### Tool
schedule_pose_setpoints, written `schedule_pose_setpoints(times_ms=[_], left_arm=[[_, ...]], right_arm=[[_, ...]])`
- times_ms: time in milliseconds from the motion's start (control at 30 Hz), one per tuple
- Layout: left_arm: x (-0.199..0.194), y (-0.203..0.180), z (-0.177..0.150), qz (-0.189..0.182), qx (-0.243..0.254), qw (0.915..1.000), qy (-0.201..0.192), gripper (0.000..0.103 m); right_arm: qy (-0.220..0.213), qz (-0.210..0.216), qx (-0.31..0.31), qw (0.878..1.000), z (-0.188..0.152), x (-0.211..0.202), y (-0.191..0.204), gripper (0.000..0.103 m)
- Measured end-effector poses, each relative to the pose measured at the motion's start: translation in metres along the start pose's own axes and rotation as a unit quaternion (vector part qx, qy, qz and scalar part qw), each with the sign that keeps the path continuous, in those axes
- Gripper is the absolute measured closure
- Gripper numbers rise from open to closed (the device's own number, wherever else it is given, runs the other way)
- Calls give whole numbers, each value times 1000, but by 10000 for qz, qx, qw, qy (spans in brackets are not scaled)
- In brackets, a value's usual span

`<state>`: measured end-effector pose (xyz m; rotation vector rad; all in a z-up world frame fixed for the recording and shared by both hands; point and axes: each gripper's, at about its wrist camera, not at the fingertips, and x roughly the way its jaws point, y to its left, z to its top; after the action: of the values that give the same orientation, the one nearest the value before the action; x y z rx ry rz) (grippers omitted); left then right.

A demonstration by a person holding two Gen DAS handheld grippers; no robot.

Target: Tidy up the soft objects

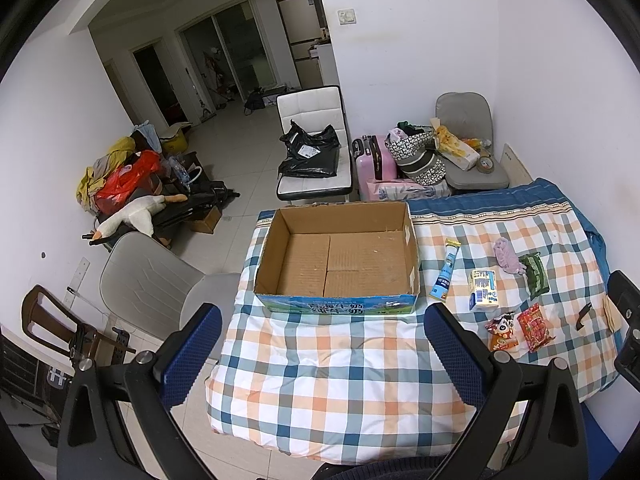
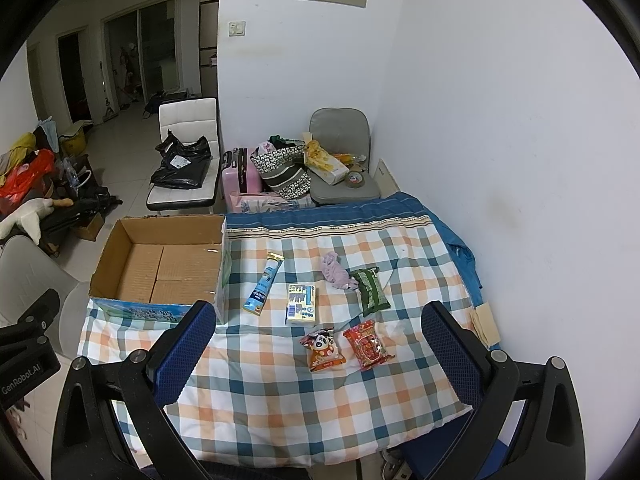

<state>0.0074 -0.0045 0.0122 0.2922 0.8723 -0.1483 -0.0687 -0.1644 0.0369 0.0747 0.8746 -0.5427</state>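
Both the left gripper and right gripper hover with fingers spread wide, holding nothing; six soft packets lie beside the empty cardboard box, probably their destination

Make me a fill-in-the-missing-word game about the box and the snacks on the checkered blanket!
1. The cardboard box has ____ inside it.
2. The pack beside the long blue stick packet is mostly ____ in color.
3. The left gripper and right gripper both have jaws that are ____.
4. The pack next to the purple cloth is ____.

Missing words: nothing; yellow; open; green
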Motion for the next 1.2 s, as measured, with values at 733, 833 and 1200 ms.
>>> schedule_pose_setpoints(times_ms=[733, 833, 1200], left_arm=[[194, -148, 37, -1778, 346, 9703, 1605, 0], [243, -197, 32, -2010, 525, 9552, 2107, 0], [406, -330, -2, -2332, 781, 8897, 3847, 7]], right_arm=[[1830, 640, 1767, 9650, -23, 231, -144, 0], [2215, 631, 1773, 9568, -35, 302, -167, 0], [3306, 807, 1391, 9300, -46, 520, -178, 10]])
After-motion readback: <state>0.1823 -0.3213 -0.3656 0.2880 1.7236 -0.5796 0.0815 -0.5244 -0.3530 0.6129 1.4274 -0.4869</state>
